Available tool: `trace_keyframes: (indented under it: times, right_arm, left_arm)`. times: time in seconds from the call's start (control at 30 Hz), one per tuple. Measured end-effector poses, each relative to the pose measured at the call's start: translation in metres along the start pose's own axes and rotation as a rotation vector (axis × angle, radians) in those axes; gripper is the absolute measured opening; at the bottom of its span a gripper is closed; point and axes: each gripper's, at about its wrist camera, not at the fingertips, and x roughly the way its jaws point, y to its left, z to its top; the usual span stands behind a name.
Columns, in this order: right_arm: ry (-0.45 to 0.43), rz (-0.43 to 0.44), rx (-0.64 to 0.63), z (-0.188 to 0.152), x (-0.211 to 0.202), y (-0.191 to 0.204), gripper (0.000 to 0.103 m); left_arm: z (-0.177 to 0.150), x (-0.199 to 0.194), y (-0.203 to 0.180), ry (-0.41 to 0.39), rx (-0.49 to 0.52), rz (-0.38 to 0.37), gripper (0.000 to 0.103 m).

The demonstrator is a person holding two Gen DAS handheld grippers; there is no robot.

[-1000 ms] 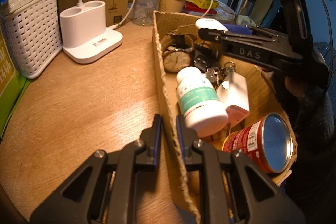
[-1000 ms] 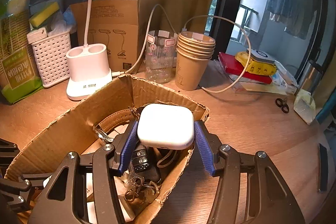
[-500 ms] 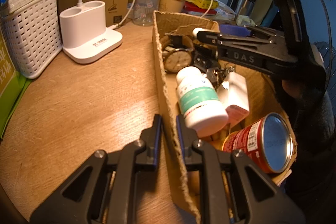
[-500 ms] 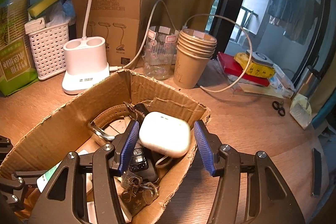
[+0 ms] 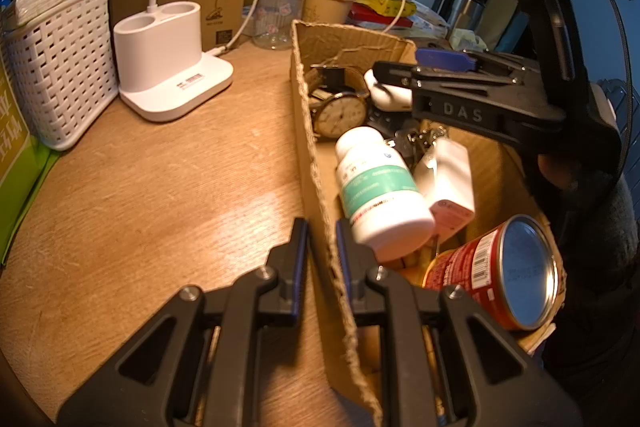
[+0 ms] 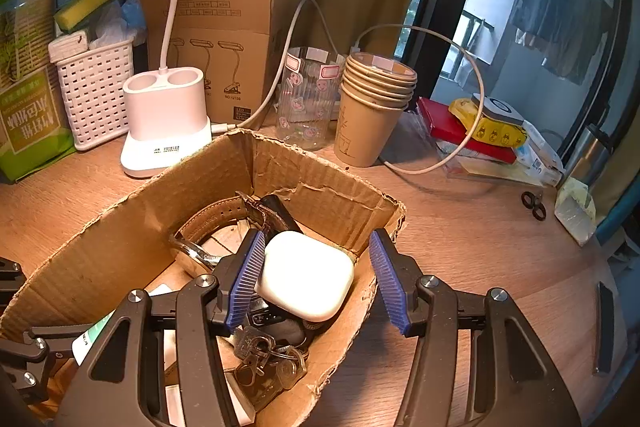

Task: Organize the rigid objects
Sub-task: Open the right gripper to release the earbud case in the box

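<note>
An open cardboard box (image 5: 344, 35) stands on the wooden table. It holds a watch (image 5: 340, 113), a white pill bottle (image 5: 380, 187), a red can (image 5: 500, 267), a small white carton (image 5: 448, 179) and keys (image 6: 264, 359). My left gripper (image 5: 320, 227) is shut on the box's left wall. A white earbud case (image 6: 306, 275) lies inside the box on the keys. My right gripper (image 6: 316, 235) hangs open over it: the left pad is beside the case and the right pad stands clear. In the left wrist view, the right gripper (image 5: 400, 63) reaches in from the right above the case (image 5: 390, 93).
Beyond the box stand a white lamp base (image 5: 168, 67), a white basket (image 5: 60, 67), a clear cup (image 6: 308, 99) and stacked paper cups (image 6: 372, 115). A white cable (image 6: 460, 155) loops on the right, near small scissors (image 6: 534, 205). Bare tabletop lies left of the box.
The earbud case, which sat high between the right gripper's pads, has dropped and now lies in the box. The left gripper has kept its grip on the wall.
</note>
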Motion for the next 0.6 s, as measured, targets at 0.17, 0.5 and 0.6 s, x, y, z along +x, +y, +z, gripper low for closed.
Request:
trace_keyframes:
  times: [0.17,0.5,0.6]
  right_arm:
    - [-0.004,0.002,0.006,0.0,-0.003,0.0,0.058]
    - [-0.011,-0.001,0.013,-0.002,-0.009,-0.001,0.058]
    - [-0.013,-0.002,0.016,-0.003,-0.012,-0.002,0.058]
  left_arm:
    - [0.0,0.0,0.0,0.0,0.0,0.0,0.015]
    - [0.0,0.0,0.0,0.0,0.0,0.0,0.015]
    - [0.0,0.0,0.0,0.0,0.0,0.0,0.015]
